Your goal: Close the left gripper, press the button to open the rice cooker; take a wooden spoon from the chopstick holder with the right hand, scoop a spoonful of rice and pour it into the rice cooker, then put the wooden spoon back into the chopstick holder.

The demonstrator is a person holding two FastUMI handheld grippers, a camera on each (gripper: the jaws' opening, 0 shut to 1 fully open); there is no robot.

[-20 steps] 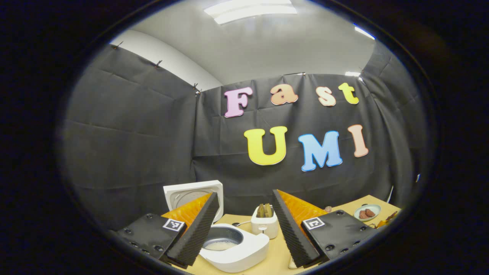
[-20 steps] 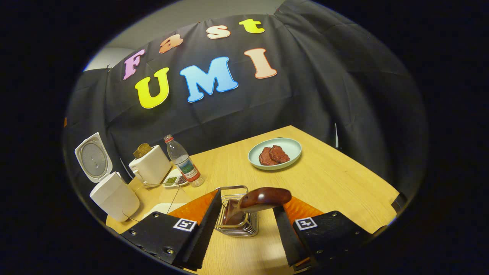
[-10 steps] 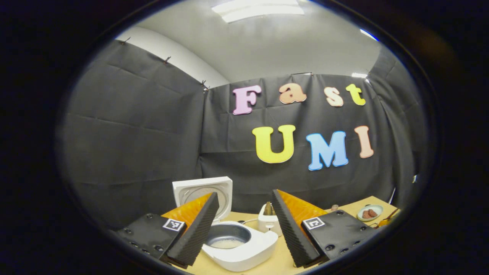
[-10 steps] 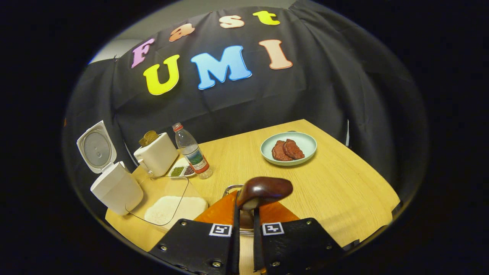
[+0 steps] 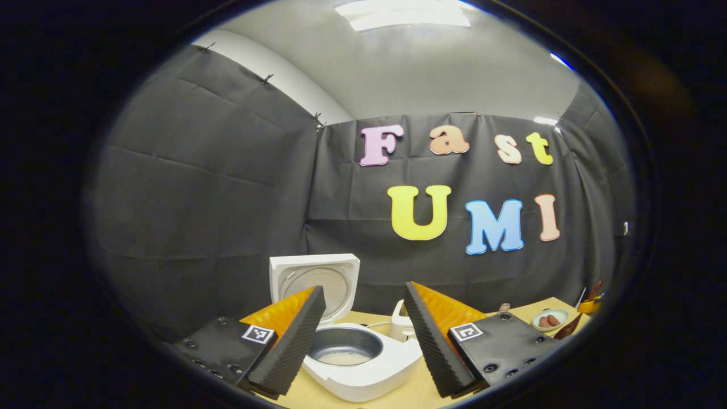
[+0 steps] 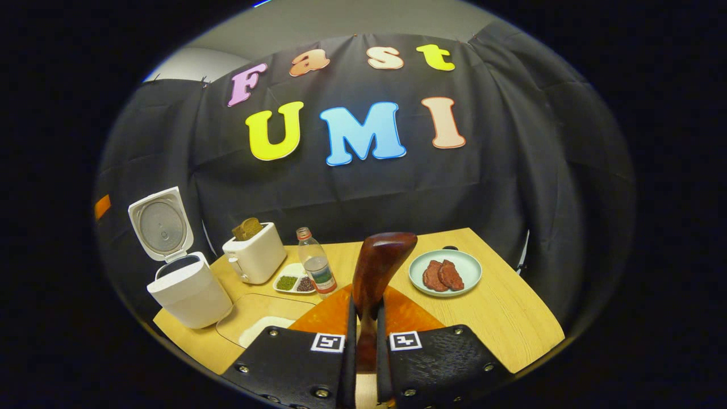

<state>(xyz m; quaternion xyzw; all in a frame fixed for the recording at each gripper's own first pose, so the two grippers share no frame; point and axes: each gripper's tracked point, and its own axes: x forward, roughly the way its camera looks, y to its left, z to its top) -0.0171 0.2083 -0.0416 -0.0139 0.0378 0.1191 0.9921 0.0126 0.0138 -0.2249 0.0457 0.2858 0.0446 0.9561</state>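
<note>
The right gripper (image 6: pixel 363 341) clamps its fingers on the wooden spoon (image 6: pixel 377 267), bowl upright above the desk (image 6: pixel 505 312). The left gripper (image 5: pixel 363 341) hovers wide open, empty, before the open rice cooker (image 5: pixel 358 363). Scooping well likely means tilting the spoon low into the rice tray (image 6: pixel 255 318), then carrying it level to the rice cooker beyond.

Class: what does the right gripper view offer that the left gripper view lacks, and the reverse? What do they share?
Right gripper view: a wooden spoon clamped in the right gripper, a water bottle, a dish of beans. Left gripper view: the rice inside the pot, a ceiling light. Both: the open rice cooker, toaster, plate of meat.
</note>
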